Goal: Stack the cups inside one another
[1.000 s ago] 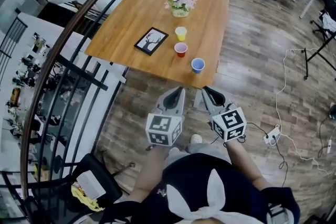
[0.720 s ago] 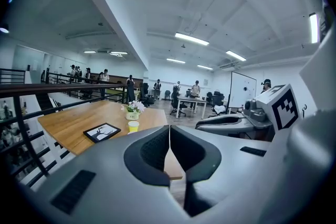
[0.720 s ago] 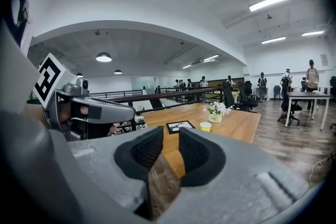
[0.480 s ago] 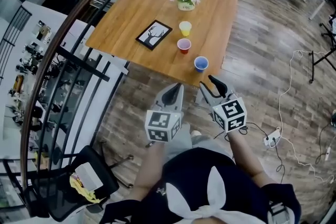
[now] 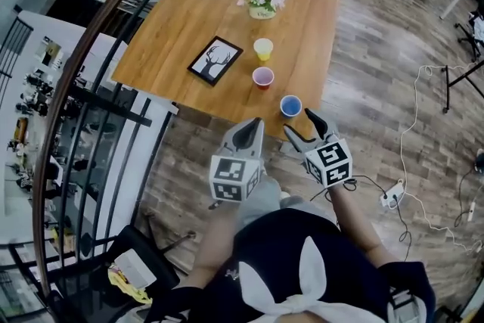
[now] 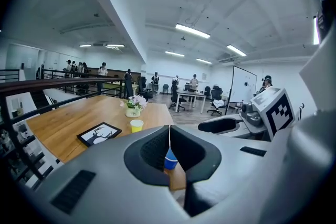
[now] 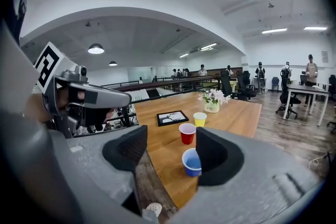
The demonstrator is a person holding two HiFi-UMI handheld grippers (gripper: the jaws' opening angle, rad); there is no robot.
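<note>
Head view looks down on a square wooden table point(image 5: 204, 19) with three small plastic cups standing upright and apart, in a line running away from the person. The blue plastic cup point(image 5: 290, 105) is closest, near the table's near edge. The red plastic cup point(image 5: 262, 77) is in the middle and the yellow plastic cup point(image 5: 262, 49) is farthest. None is nested yet, so stacking has not begun.

The right gripper point(image 5: 300, 123) sits just short of the table edge, nearly in line with the blue cup and just before it. Its jaws are opening, and in the right gripper view nothing is between them; the blue cup point(image 7: 192, 161) shows beyond them, close against the right-hand jaw.

The left gripper point(image 5: 253, 122) is beside it, a little farther from that cup, its jaws pressed together on nothing.

The right hand is therefore the nearer one. A grasp would probably mean going forward and slightly right, so the jaws straddle the cup's upright wall.
</note>
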